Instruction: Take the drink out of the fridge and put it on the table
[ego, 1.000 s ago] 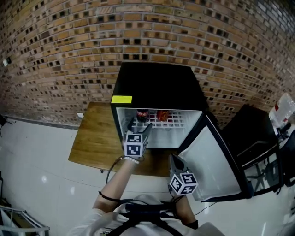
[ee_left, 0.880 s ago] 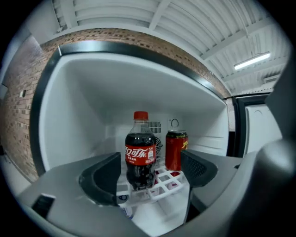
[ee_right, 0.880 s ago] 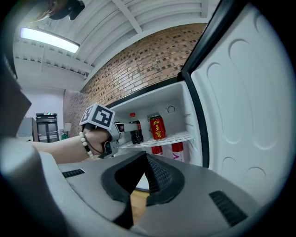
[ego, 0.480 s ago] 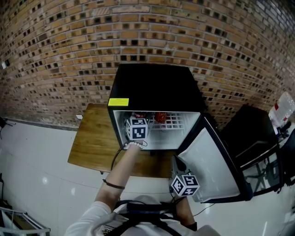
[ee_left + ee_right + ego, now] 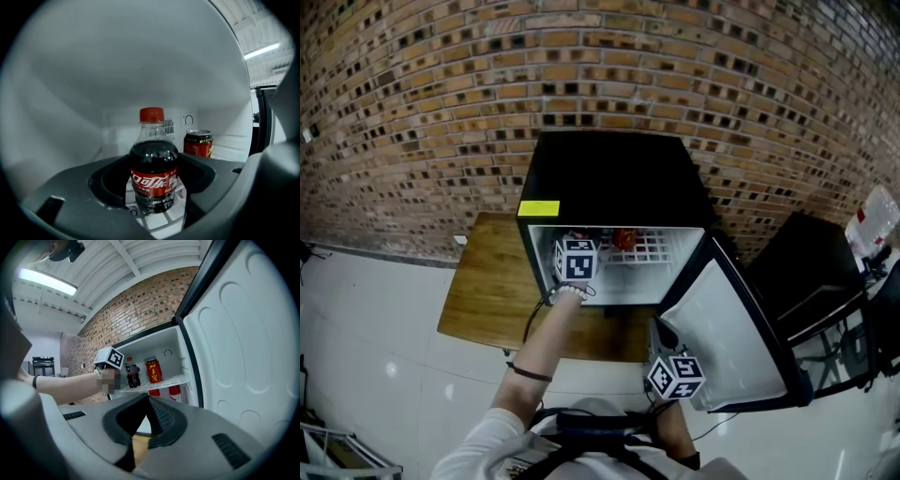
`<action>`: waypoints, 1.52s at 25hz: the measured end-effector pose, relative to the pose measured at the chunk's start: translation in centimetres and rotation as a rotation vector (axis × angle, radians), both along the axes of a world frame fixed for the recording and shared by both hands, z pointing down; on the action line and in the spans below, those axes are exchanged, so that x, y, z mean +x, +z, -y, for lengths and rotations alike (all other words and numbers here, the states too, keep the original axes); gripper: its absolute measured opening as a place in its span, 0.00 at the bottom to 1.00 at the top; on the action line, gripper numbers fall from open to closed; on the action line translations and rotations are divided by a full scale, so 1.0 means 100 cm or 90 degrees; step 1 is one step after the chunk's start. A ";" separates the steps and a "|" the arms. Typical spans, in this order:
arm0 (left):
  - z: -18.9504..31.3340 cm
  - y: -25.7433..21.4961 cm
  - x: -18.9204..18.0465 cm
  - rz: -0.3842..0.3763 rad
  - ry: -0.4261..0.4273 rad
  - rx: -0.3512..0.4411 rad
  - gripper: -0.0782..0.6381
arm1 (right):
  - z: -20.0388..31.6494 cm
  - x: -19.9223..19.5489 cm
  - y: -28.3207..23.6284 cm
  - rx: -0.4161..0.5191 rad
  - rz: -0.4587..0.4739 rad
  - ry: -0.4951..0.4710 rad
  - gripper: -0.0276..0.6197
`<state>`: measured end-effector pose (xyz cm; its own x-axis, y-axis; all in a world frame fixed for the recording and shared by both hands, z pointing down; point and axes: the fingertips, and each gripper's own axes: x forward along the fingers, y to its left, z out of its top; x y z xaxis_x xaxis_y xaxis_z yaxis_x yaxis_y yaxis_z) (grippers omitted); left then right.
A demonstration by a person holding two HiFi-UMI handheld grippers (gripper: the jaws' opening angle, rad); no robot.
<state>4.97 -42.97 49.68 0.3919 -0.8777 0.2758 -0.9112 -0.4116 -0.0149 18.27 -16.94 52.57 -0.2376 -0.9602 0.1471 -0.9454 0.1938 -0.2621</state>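
While the left tongs [image 5: 153,158] were closing around the cola bottle [image 5: 153,169] on the fridge shelf [image 5: 161,221], seemingly not yet squeezing it, grasping was the step; next it needed a firm grip, then carrying to the worktop [image 5: 492,281]. The right tongs [image 5: 149,401] hung clenched, empty.

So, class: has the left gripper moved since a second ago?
Yes. The left gripper has gone forward into the fridge, past its front edge; its jaws are closing with the cola bottle between them.

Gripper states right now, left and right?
Left gripper: closing around the red-capped plastic cola bottle, not yet gripping.
Right gripper: closed, empty.
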 end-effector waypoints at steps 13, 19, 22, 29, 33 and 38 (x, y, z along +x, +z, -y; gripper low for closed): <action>-0.046 -0.012 0.001 -0.038 0.047 0.012 0.54 | -0.003 -0.002 -0.001 0.003 0.004 -0.005 0.06; -0.094 -0.018 -0.007 -0.056 0.078 0.038 0.54 | -0.002 -0.010 -0.001 0.003 0.001 -0.023 0.06; -0.119 -0.017 -0.017 -0.070 0.087 0.040 0.54 | 0.000 -0.017 -0.001 0.003 -0.001 -0.036 0.06; -0.158 0.025 -0.056 -0.052 0.075 0.046 0.54 | 0.005 -0.038 0.000 -0.005 -0.010 -0.067 0.06; -0.162 0.058 -0.082 -0.038 0.045 0.030 0.54 | 0.009 -0.045 0.004 -0.010 -0.017 -0.079 0.06; -0.155 0.116 -0.122 -0.038 -0.016 -0.011 0.54 | 0.015 -0.049 0.004 -0.010 -0.022 -0.083 0.06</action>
<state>-7.25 -27.49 61.30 0.3859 -0.8829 0.2676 -0.9204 -0.3882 0.0467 13.37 -18.44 53.01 -0.3551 -0.9187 0.1727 -0.9207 0.3118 -0.2345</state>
